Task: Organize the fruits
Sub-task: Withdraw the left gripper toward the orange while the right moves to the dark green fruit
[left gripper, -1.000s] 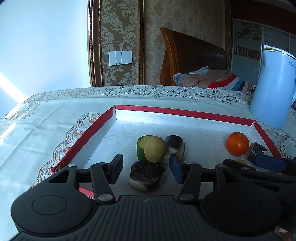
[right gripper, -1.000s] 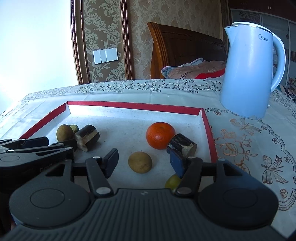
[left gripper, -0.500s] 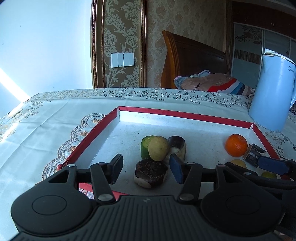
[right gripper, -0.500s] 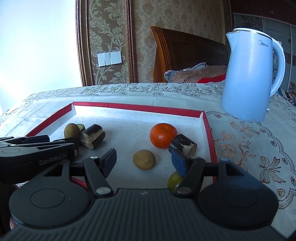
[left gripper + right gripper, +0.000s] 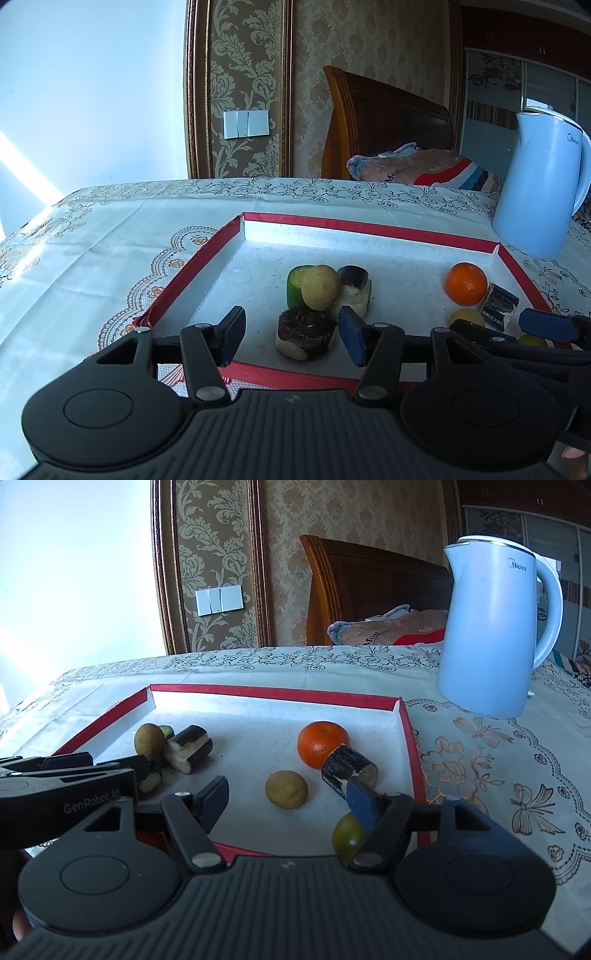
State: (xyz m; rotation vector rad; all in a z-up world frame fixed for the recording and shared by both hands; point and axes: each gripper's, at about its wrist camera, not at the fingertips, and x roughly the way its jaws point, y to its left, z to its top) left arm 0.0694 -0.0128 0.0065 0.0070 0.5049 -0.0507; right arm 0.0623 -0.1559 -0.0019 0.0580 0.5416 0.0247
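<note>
A red-rimmed tray [image 5: 369, 225] [image 5: 273, 692] holds the fruit. My left gripper [image 5: 291, 323] is open just short of a dark round chunk [image 5: 306, 328] lying on the tray, and its pads do not press on it. Behind the chunk sit a green piece [image 5: 293, 286], a yellowish round fruit [image 5: 320, 288] and a dark-skinned piece [image 5: 355, 286]. The jaws of my right gripper [image 5: 284, 794] are opening, and a tan round fruit [image 5: 286, 789] lies on the tray floor beyond the gap. An orange [image 5: 323, 744] touches a dark stub [image 5: 349, 770]. A greenish fruit [image 5: 347, 836] is partly hidden behind the right finger.
A pale blue kettle [image 5: 495, 635] [image 5: 539, 192] stands on the embroidered tablecloth [image 5: 498, 775] behind the tray's right corner. The left gripper's body [image 5: 66, 786] crosses the right wrist view at the left. A wooden headboard and bedding lie beyond the table.
The right gripper's jaws have spread wider apart. Both views have drawn back a little from the tray. The fruit has not moved.
</note>
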